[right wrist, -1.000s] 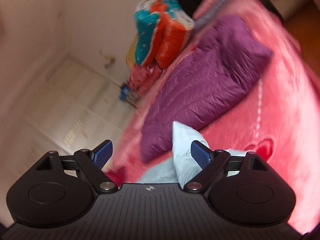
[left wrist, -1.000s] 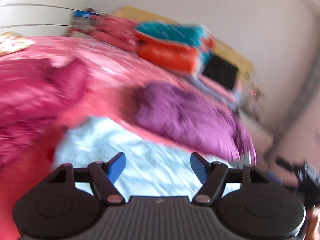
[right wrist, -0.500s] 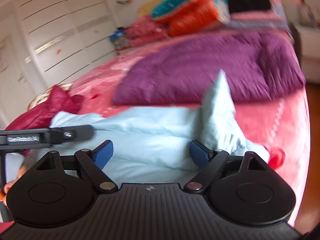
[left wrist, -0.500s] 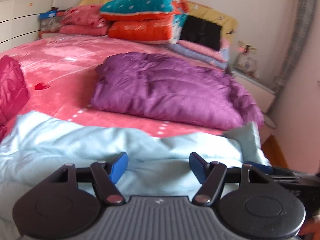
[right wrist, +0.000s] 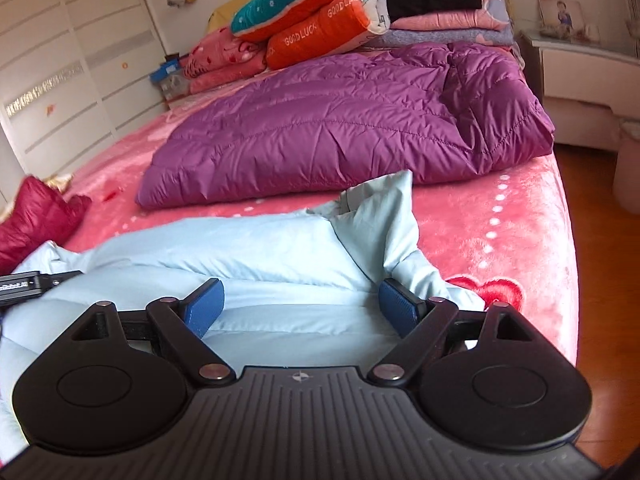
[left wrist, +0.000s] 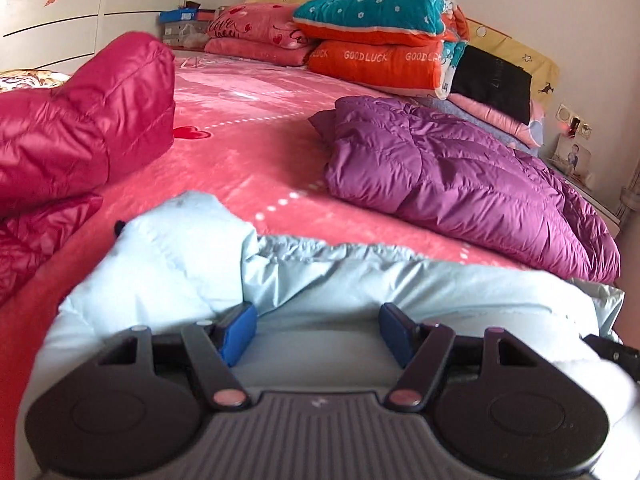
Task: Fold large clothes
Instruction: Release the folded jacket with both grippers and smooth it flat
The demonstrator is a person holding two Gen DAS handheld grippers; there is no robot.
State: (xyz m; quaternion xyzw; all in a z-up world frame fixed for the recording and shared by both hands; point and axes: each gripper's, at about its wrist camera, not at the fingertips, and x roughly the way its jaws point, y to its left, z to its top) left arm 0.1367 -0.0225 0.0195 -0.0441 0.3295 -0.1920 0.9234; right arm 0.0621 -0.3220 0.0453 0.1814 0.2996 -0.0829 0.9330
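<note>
A pale blue padded jacket (left wrist: 328,280) lies crumpled on the near edge of the pink bed (left wrist: 248,148); it also shows in the right wrist view (right wrist: 256,252). My left gripper (left wrist: 318,330) is open, low over the jacket's near part, with nothing between its blue fingers. My right gripper (right wrist: 300,306) is open over the jacket's right part, beside a raised fold (right wrist: 384,216). The left gripper's tip (right wrist: 24,282) shows at the left edge of the right wrist view.
A purple down jacket (left wrist: 452,176) lies folded behind the blue one, also in the right wrist view (right wrist: 352,120). A magenta jacket (left wrist: 68,140) lies left. Stacked quilts (left wrist: 384,40) sit at the headboard. A white nightstand (right wrist: 584,64) and wood floor (right wrist: 600,280) are right.
Both grippers have swung round to face level across the bed and dropped low over the blue jacket. The raised fold has sunk lower. Both stay open.
</note>
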